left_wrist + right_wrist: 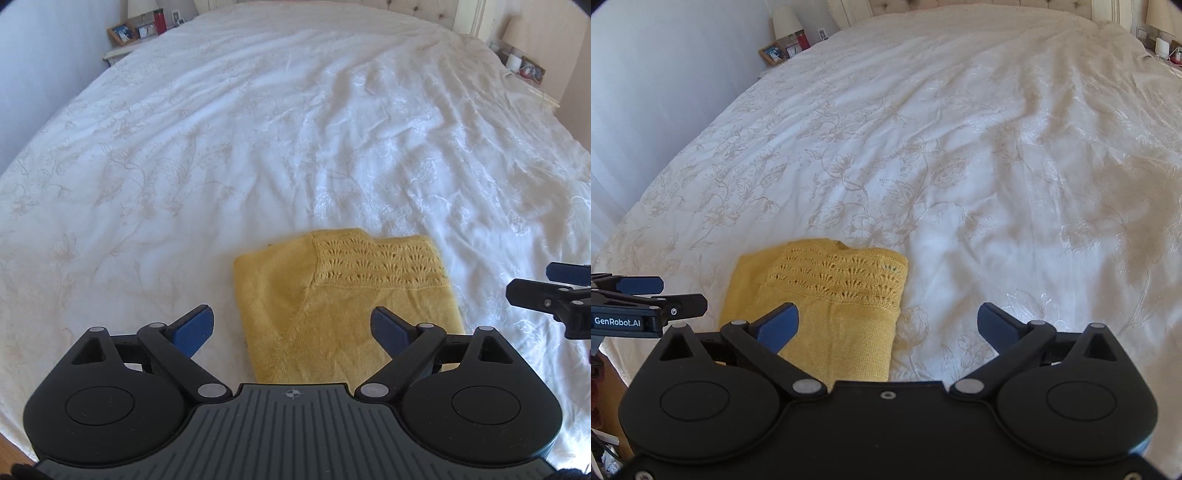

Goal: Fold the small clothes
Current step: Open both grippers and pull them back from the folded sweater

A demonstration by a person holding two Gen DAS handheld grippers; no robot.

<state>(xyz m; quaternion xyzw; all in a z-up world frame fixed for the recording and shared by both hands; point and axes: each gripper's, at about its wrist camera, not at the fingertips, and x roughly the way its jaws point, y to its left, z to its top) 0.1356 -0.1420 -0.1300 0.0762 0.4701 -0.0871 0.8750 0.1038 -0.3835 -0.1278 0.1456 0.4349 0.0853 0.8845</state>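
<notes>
A small yellow knitted garment lies folded into a compact rectangle near the front edge of the bed, its lacy patterned band on top at the far side. My left gripper hovers above its near part, open, with nothing between the blue pads. In the right wrist view the same yellow garment sits low and left. My right gripper is open above the bedspread just right of the garment, with only its left pad over the fabric. Each gripper shows at the edge of the other's view: right gripper, left gripper.
A wide white bedspread with a pale floral pattern covers the bed. Bedside tables with a lamp, photo frames and small items stand at both far corners. A tufted headboard runs along the back. A wall borders the left side.
</notes>
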